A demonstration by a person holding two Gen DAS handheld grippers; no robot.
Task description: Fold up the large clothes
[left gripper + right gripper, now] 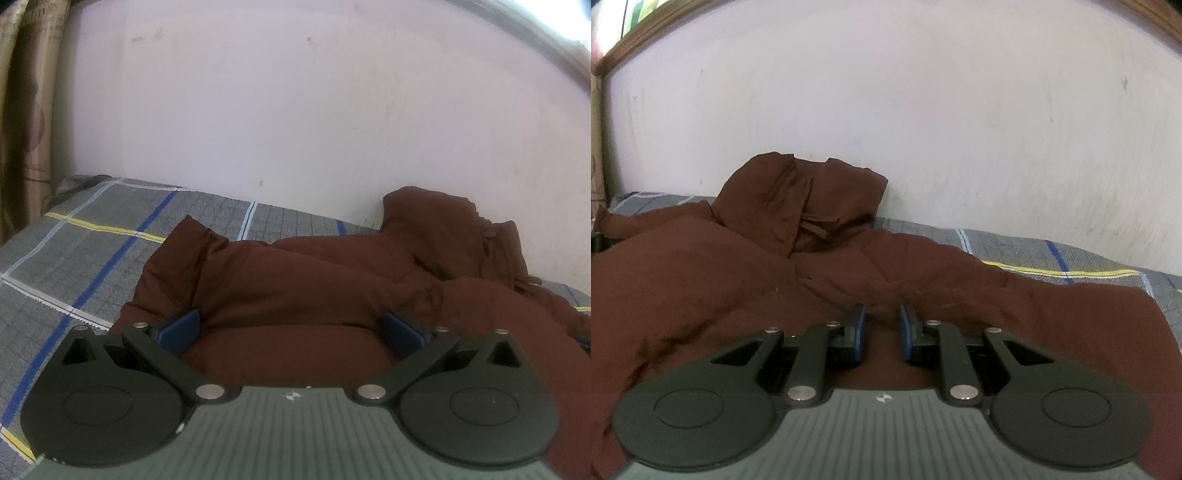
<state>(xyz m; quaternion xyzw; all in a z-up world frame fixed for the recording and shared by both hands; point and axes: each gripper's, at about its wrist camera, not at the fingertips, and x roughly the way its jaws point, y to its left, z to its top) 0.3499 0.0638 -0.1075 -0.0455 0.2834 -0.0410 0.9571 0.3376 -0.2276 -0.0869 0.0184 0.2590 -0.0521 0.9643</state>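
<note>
Left wrist view shows the brown padded jacket [295, 280] sprawled across the bed [74, 251], its hood propped against the wall [295, 92]. My left hand-held gripper [290, 328] has its jaws spread wide, pressing into a puffy fold without pinching it, probably to steady the bulk. My right hand-held gripper [882, 325] is clenched on a ridge of the same jacket near its hem, jaws nearly together with cloth bunched between them, likely so I can lift that edge over for a fold.
</note>
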